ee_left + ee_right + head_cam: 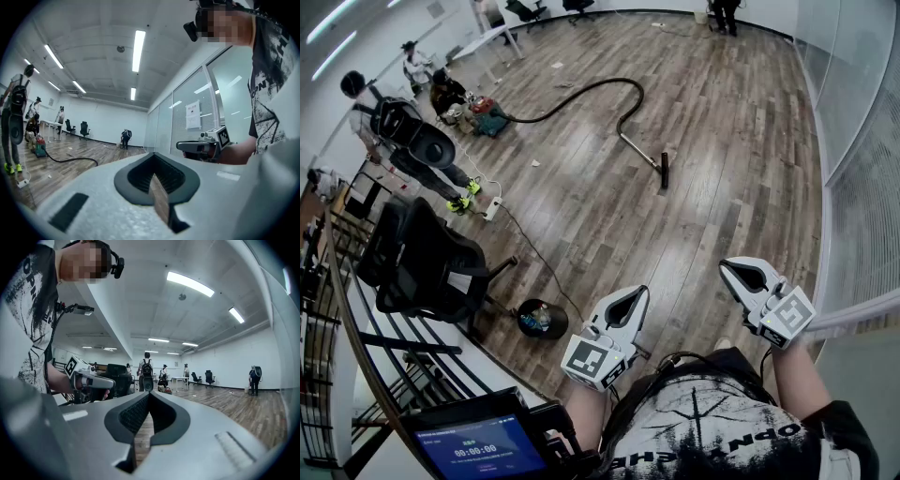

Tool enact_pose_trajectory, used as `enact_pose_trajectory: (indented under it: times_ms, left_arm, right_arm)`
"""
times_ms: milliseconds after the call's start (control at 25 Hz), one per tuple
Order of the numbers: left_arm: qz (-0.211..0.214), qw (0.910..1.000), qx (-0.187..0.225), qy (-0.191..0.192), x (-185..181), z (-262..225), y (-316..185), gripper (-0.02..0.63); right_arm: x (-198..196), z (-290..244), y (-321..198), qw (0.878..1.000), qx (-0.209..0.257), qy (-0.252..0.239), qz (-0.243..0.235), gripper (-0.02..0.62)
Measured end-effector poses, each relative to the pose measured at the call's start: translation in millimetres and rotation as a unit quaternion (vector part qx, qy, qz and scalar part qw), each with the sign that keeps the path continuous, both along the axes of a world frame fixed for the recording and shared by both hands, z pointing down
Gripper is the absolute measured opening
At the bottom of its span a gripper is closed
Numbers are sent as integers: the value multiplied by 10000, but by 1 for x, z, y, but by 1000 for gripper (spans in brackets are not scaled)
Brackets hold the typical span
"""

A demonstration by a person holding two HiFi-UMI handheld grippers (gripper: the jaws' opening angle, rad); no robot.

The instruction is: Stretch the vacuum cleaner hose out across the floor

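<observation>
A black vacuum hose (pixel 581 92) lies in a curve on the wood floor, far ahead of me. It runs from a green and red vacuum cleaner (pixel 491 121) to a metal wand that ends in a black floor nozzle (pixel 664 172). Both grippers are held close to my body, well short of the hose. My left gripper (pixel 637 292) is shut with nothing in it, and so is my right gripper (pixel 727 266). In the left gripper view the shut left gripper (pixel 152 158) points toward the hose (pixel 70 160). The right gripper view shows the right gripper (pixel 149 394) shut, with the left gripper (pixel 89 379) beside it.
A black office chair (pixel 422 262) and a small round bin (pixel 541 319) stand at my left. A white power strip (pixel 492 208) with a cable lies nearby. A person with a backpack (pixel 412 141) stands by the vacuum. A glass wall (pixel 853 141) runs along the right.
</observation>
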State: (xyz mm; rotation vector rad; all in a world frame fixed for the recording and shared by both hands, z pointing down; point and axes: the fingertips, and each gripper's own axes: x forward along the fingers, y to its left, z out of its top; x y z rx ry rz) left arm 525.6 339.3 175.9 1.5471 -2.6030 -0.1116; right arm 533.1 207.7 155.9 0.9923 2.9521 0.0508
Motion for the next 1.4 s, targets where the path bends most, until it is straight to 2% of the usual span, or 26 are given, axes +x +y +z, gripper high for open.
enact_pose_trajectory:
  times_ms: [120,400,520,760,1400]
  left_arm:
    - [66,9999,-31,-73,3,0,2,0]
    - [3,9999,19,-120,8,-2,11,0]
    - [-45,9999,17,-145,7,-2,11,0]
    - [-45,9999,-11,-139,7,-1,3,0]
    - [68,9999,-67,-59,5,19,5,0]
  right_arm:
    - [5,4,5,9995,-47,306,96,0]
    - [8,8,17,9997,29,221,30,0]
    - [8,10,20,9987,-179,473,-101,0]
    - [10,1,27,9977,-451,436,-273,5]
    - [3,25,27,9976,-170,649,-180,5]
